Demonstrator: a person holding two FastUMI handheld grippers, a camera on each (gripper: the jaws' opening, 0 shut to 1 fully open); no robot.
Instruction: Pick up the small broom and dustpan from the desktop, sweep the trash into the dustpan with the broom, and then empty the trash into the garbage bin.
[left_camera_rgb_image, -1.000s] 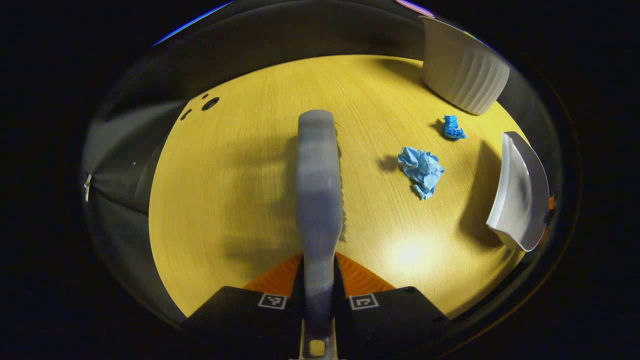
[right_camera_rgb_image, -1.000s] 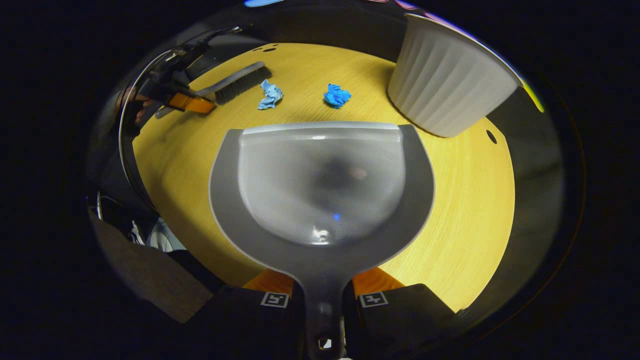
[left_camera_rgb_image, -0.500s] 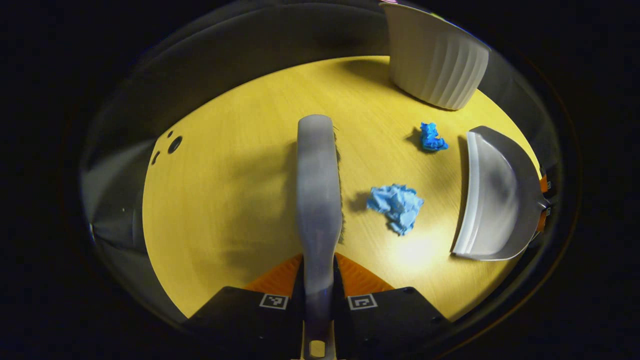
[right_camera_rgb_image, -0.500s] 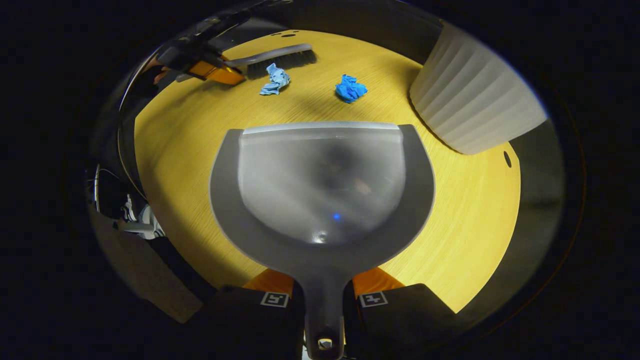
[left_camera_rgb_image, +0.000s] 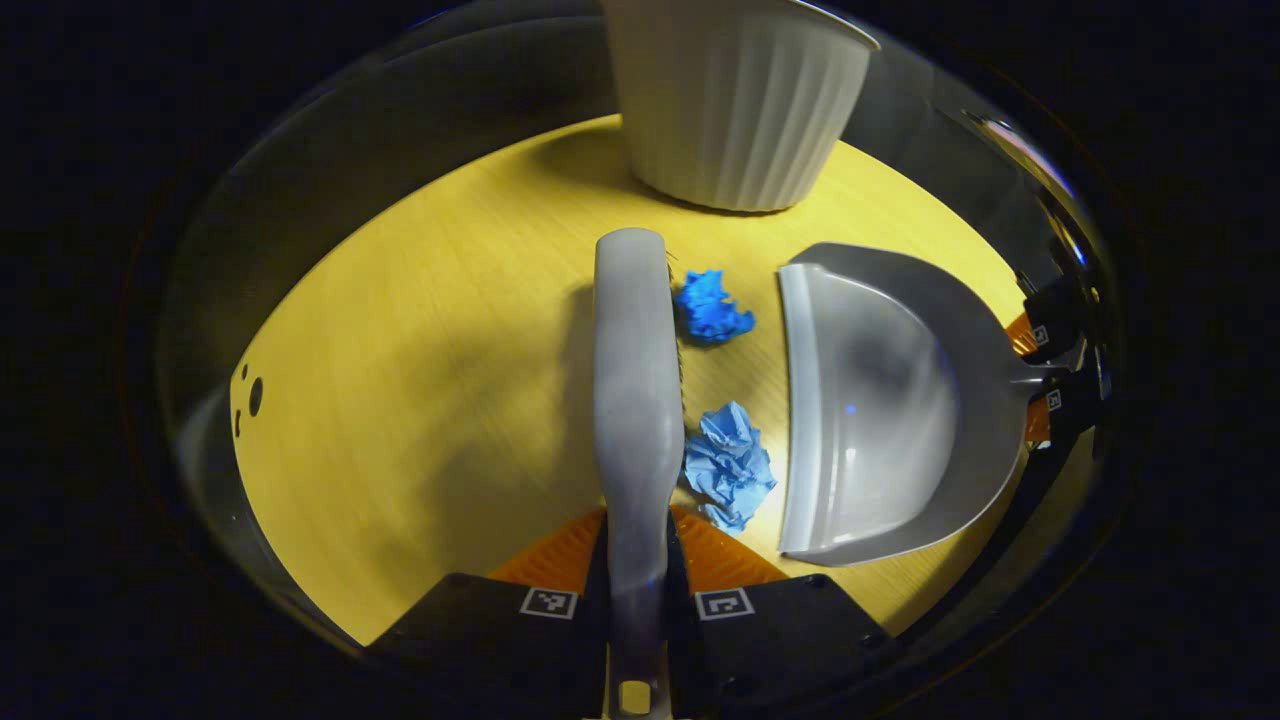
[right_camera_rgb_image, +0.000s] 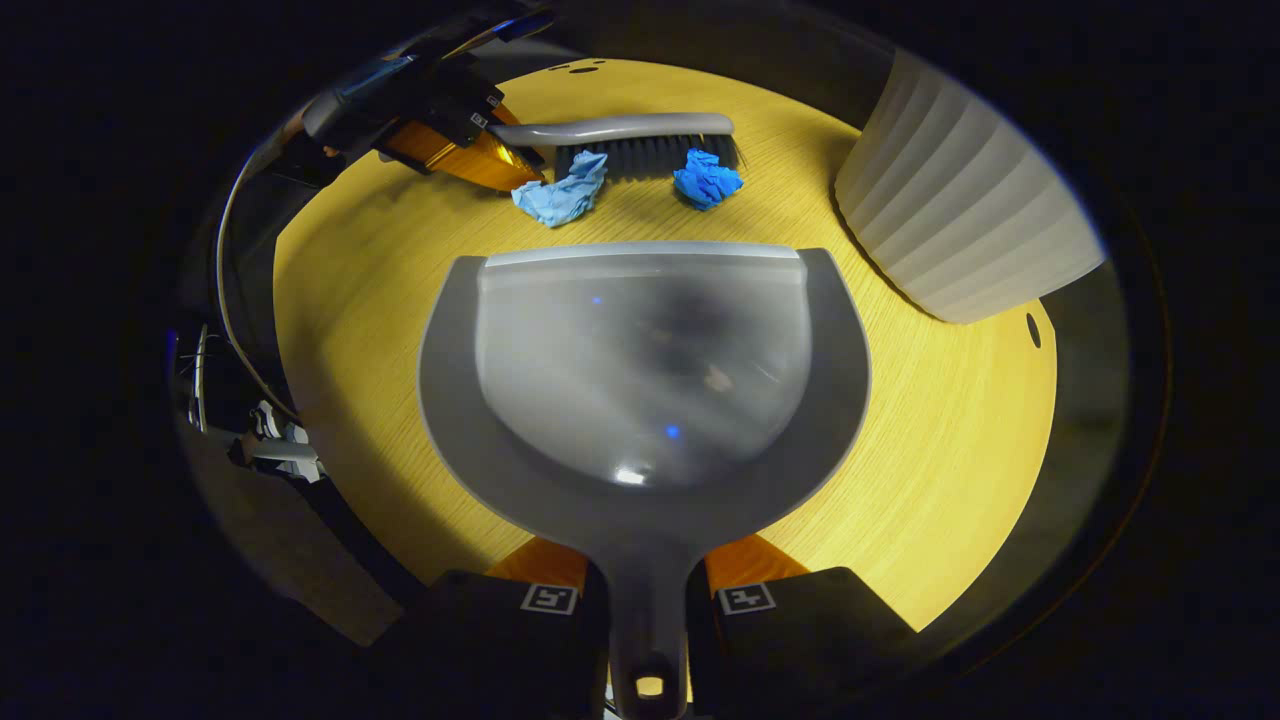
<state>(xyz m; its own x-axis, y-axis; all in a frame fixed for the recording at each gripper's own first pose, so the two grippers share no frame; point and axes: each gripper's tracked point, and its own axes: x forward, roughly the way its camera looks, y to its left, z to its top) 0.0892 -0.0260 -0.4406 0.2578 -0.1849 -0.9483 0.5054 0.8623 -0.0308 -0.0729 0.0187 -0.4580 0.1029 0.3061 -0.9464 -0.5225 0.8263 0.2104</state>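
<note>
Broom (left_camera_rgb_image: 636, 400) is pinched by its handle in my left fingers (left_camera_rgb_image: 610, 545), closed tight on it, with the head running out toward 12 o'clock in the left gripper view and the bristles facing 3 o'clock. Going left to right there: bare yellow tabletop (left_camera_rgb_image: 420, 380) at 9, then the broom, then two paper wads right against the bristle side, a dark blue wad (left_camera_rgb_image: 712, 308) farther out and a light blue wad (left_camera_rgb_image: 732, 466) nearer my fingers. Past them sits the dustpan (left_camera_rgb_image: 880, 400), lip facing the wads and just beside them. The ribbed white garbage bin (left_camera_rgb_image: 735, 95) stands at 12, well clear.

My right fingers (right_camera_rgb_image: 645, 580) are clamped on the dustpan handle, pan reaching out to 12 in the right gripper view.

How I'd play it: keep the pan lip flat on the tabletop so nothing slides under, then drag the broom sideways in one low, short stroke so both wads go in together. The crumpled paper looks light, so a hard flick could probably bounce it past the pan's side. I'd keep the bristles pressed down along their whole length.

View differences: the right gripper view shows the bristles (right_camera_rgb_image: 645, 155) edge-on behind both wads, plus the empty pan floor. The left gripper view gives the gap between wads and lip much better.
</note>
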